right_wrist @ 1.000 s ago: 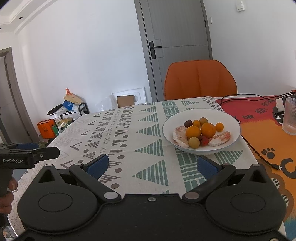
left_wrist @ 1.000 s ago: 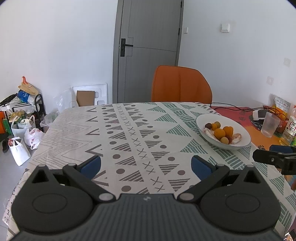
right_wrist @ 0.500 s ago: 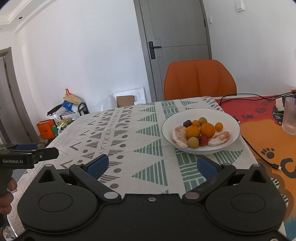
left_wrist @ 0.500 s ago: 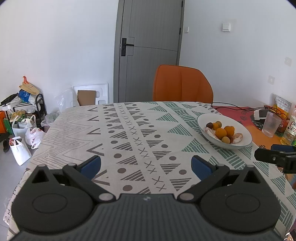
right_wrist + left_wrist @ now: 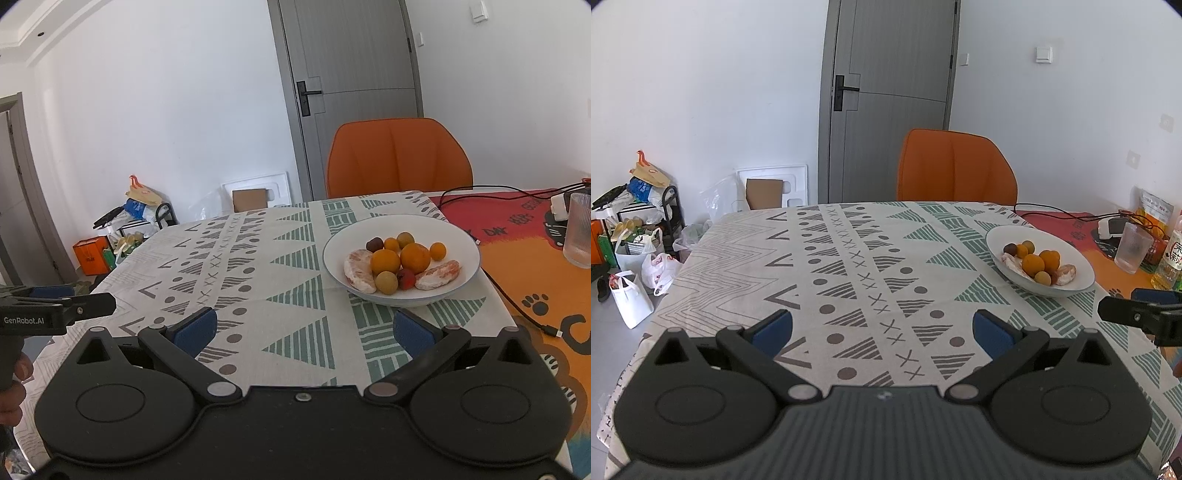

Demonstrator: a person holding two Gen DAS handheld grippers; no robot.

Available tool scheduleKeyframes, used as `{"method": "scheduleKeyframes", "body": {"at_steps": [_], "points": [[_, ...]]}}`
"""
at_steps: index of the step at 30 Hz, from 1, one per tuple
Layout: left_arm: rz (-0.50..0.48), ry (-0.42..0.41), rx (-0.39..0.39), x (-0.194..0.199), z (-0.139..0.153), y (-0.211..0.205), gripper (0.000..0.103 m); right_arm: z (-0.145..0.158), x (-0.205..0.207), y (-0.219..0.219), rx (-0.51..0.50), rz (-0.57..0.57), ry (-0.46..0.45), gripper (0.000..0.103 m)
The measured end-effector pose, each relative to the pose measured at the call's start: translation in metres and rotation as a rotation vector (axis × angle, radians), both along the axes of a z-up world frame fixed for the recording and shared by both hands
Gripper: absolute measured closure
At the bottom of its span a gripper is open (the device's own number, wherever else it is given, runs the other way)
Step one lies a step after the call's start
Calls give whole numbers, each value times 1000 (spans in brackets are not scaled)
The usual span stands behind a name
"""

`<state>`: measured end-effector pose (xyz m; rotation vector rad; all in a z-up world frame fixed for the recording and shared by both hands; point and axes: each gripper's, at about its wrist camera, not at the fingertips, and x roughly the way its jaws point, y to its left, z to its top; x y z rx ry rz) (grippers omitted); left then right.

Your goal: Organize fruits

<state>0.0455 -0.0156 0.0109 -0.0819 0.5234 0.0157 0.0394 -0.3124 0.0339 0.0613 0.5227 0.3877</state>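
The surface wears a patterned cloth of triangles, dots and crosses, with an orange chair pushed up at its far edge and a grey door behind that. A white bowl sits on the cloth near a red and orange mat. It holds the fruits: two oranges in the middle, peeled citrus segments on either side, and several small round yellow, red and dark ones around them.

The right gripper hovers over the cloth with jaws spread wide and nothing between them; the bowl lies just ahead of them, slightly to the right. The left gripper is likewise spread and empty, with the bowl well ahead and off to its right. A ribbed glass stands on the mat beside a black cable.
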Motion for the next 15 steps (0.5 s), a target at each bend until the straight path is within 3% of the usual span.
{"method": "scheduleKeyframes", "body": {"at_steps": [15], "points": [[-1, -2, 0, 1, -1, 0, 0, -1, 0, 0, -2, -2, 5, 0]]}}
